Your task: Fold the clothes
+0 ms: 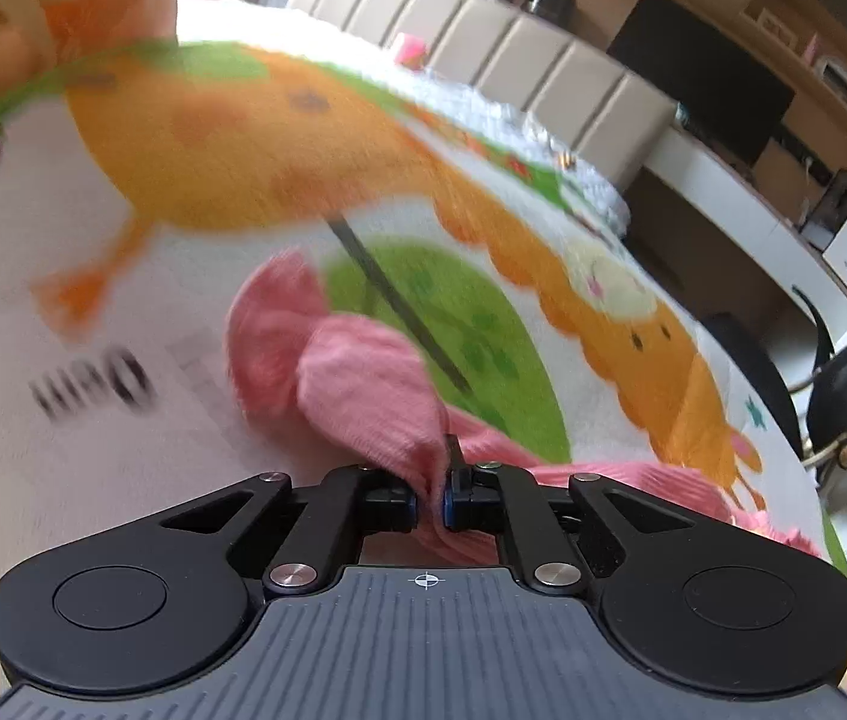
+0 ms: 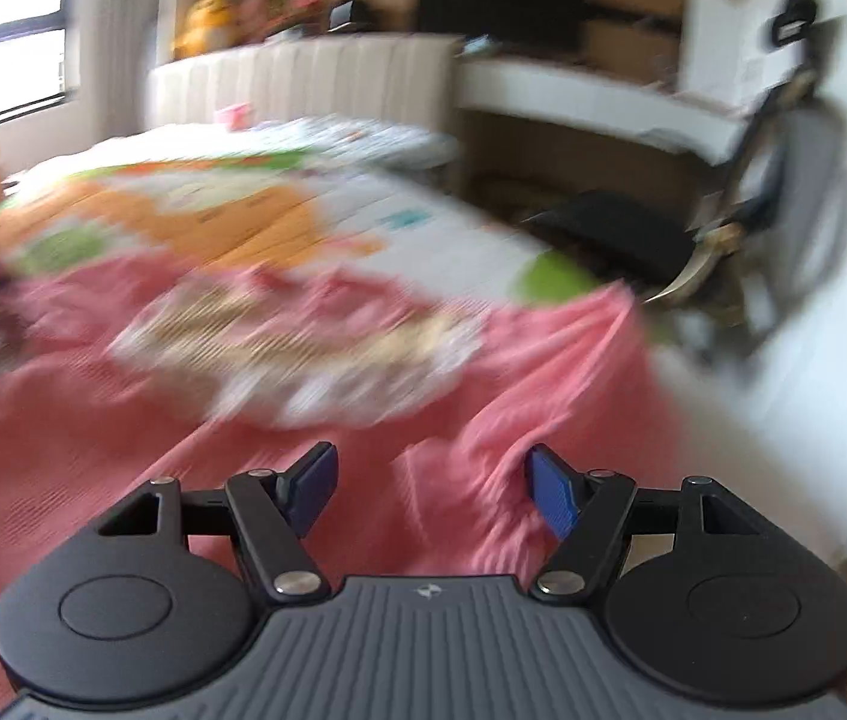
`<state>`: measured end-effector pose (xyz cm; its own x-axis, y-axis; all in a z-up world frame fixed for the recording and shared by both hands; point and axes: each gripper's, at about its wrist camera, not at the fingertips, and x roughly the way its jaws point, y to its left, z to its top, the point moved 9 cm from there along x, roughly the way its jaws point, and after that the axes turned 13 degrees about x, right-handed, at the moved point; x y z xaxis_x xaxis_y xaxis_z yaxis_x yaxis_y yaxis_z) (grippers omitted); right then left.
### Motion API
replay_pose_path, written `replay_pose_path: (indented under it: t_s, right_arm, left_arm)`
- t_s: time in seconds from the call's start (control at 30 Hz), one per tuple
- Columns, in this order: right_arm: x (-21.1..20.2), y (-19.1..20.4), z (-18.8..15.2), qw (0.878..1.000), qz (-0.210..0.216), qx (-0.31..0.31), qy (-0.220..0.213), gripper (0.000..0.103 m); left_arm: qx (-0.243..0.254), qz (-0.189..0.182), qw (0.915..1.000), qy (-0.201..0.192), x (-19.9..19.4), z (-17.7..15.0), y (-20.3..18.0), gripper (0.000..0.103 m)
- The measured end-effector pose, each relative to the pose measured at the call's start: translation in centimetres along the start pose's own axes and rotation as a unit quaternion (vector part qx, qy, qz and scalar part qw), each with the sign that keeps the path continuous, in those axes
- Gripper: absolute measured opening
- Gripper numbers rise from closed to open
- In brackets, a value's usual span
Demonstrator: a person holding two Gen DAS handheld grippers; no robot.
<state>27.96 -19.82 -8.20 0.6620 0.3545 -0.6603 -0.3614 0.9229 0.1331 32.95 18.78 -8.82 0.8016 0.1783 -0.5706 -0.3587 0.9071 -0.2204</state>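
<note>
A pink ribbed garment [image 1: 357,378] lies on a bed with a cartoon-print blanket [image 1: 255,144]. My left gripper [image 1: 430,504] is shut on a bunched fold of it, and the cloth rises in a hump just ahead of the fingers. In the right wrist view the same pink garment [image 2: 123,450] spreads wide across the bed, with a pale printed patch [image 2: 315,354] on it. My right gripper [image 2: 432,489] hangs open just over the pink cloth, its blue pads [image 2: 552,495] apart with only loose fabric below them. Both views are motion-blurred.
A padded beige headboard [image 1: 483,42] runs along the bed's far side. A desk with a dark monitor [image 2: 501,0] and a black office chair [image 2: 741,192] stand to the right of the bed. A thin dark rod [image 1: 399,312] lies on the blanket.
</note>
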Motion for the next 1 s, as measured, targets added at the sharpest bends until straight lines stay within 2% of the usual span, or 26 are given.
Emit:
replay_pose_path:
  t_s: [0.13,0.2,0.27,0.3,0.33,0.37,0.43,0.53,0.6,0.63,0.67,0.7,0.73,0.8,0.83,0.9,1.0]
  right_arm:
    - [-1.1,3.6,-2.4,0.997,0.073,0.016,0.019,0.071]
    - [-1.7,6.6,-3.1,0.994,0.109,-0.01,0.027,0.071]
    - [-2.6,9.0,-2.9,0.99,0.129,-0.042,0.021,0.071]
    - [-3.2,9.0,-2.1,0.992,0.118,-0.053,0.007,0.071]
    - [-3.8,9.1,-1.4,0.992,0.108,-0.064,-0.007,0.071]
    - [-4.1,8.8,-0.8,0.993,0.087,-0.079,-0.019,0.072]
    - [-3.5,7.1,-0.4,0.991,-0.001,-0.132,-0.03,0.079]
    - [-2.1,3.1,0.3,0.975,-0.133,-0.172,-0.041,0.078]
    - [-2.7,-1.8,2.6,0.958,-0.248,-0.118,-0.087,0.078]
    - [-3.7,-4.2,3.7,0.952,-0.28,-0.07,-0.105,0.078]
    - [-5.0,-5.7,4.2,0.949,-0.289,-0.038,-0.119,0.078]
    - [-6.2,-5.8,4.4,0.952,-0.277,-0.031,-0.13,0.078]
    - [-7.0,-4.7,4.0,0.959,-0.246,-0.047,-0.131,0.078]
    - [-8.4,-0.9,2.0,0.976,-0.156,-0.1,-0.111,0.082]
    - [-8.8,1.2,0.5,0.981,-0.112,-0.128,-0.091,0.083]
    - [-9.8,4.8,-2.7,0.979,-0.05,-0.185,-0.063,0.083]
    - [-11.5,6.8,-6.1,0.969,-0.035,-0.24,-0.042,0.083]
  left_arm:
    - [0.01,0.067,0.9952,-0.07,-3.4,4.6,5.9,0.007]
    - [0.011,0.082,0.9941,-0.071,-4.0,6.1,8.5,0.011]
    - [0.014,0.082,0.9953,-0.049,-4.1,6.6,10.4,0.031]
    - [0.018,0.073,0.9966,-0.033,-4.1,6.4,10.8,0.046]
    - [0.023,0.063,0.9975,-0.021,-4.4,6.0,10.9,0.056]
    - [0.032,0.049,0.9982,-0.016,-4.9,5.3,10.6,0.06]
    - [0.05,0.022,0.9985,-0.004,-6.1,3.8,9.9,0.078]
    - [0.082,-0.03,0.9962,0.001,-8.0,1.8,7.4,0.086]
    - [0.111,-0.066,0.9916,-0.003,-9.5,0.9,5.2,0.092]
    - [0.126,-0.083,0.9886,-0.005,-10.3,0.4,4.1,0.094]
    - [0.146,-0.1,0.9843,-0.006,-11.1,-0.2,3.0,0.094]
    - [0.175,-0.114,0.978,-0.007,-12.0,-1.0,1.9,0.095]
    - [0.202,-0.128,0.971,-0.005,-12.9,-1.9,0.8,0.096]
    - [0.252,-0.151,0.9558,0.005,-14.2,-3.9,-1.3,0.096]
    - [0.276,-0.163,0.9472,0.011,-14.9,-5.1,-2.3,0.096]
    - [0.313,-0.183,0.9319,0.02,-16.2,-7.4,-3.8,0.096]
    - [0.346,-0.2,0.9163,0.031,-18.2,-10.5,-5.5,0.096]
